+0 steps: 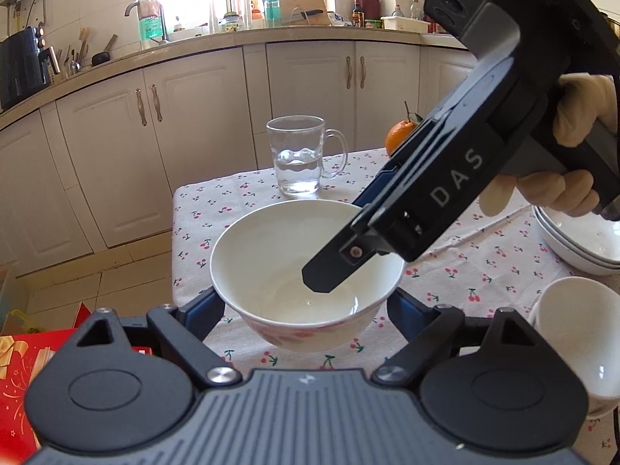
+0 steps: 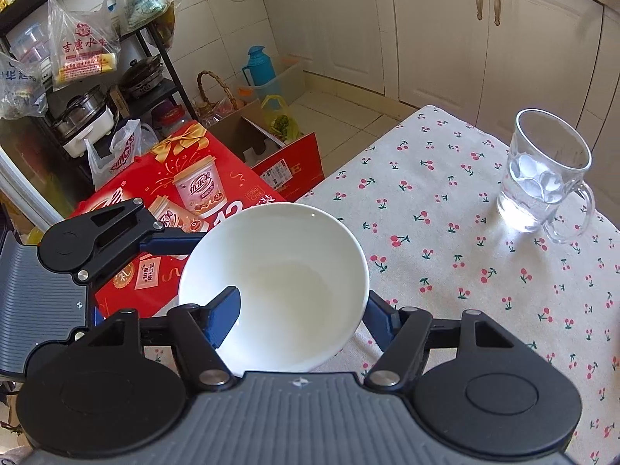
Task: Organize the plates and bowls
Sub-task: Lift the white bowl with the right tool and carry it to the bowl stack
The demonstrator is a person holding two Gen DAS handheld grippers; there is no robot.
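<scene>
Left gripper is spread wide and looks clamped on the sides of the white bowl, holding it just off the cherry-print table near its edge, while the right gripper is open, one finger dipped inside the bowl and the other outside the rim. Looks like a mid-air handoff to me, so next the right one needs to pinch that wall firmly before the left lets go, then carry it over to the stacked dishes
</scene>
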